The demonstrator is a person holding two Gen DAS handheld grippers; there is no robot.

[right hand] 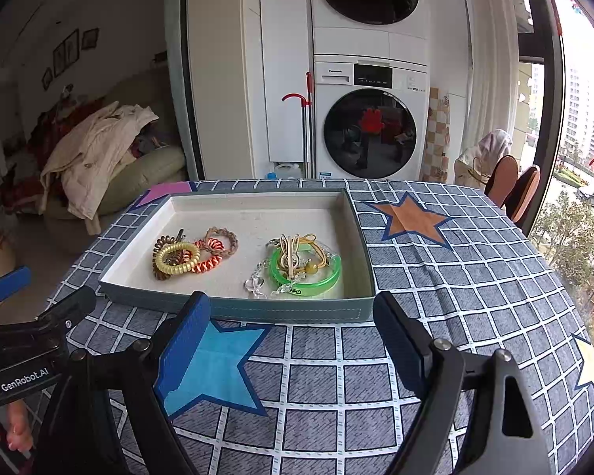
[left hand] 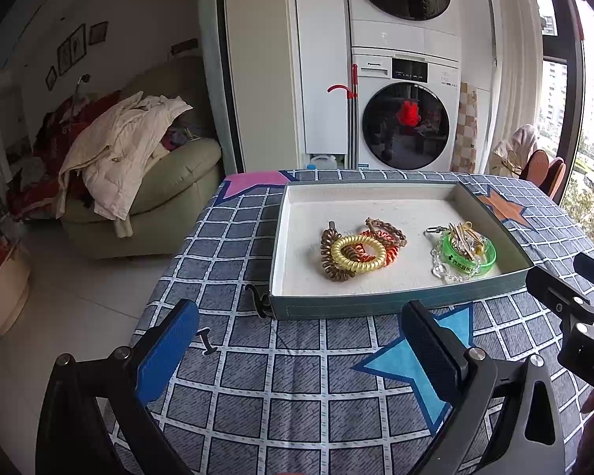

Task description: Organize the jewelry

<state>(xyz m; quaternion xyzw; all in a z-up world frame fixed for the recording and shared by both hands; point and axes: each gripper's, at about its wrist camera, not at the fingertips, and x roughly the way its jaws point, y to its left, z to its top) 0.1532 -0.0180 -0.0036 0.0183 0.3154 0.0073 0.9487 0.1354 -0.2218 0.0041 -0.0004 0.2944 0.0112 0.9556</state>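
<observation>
Showing left claw (left hand: 297,348) and right claw (right hand: 293,340), both spread apart and empty, above the tabletop (right hand: 435,277) before a tray (right hand: 233,310) holding coil hair ties (right hand: 176,259) and a green bangle (right hand: 309,277).

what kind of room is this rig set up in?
Most likely a home living area beside a laundry nook: stacked washer and dryer straight ahead, an armchair heaped with clothes, and a table with a star-print cloth holding the jewelry tray.

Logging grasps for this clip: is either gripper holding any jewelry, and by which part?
Nothing is held. The left gripper and right gripper are both open, short of the tray.
</observation>
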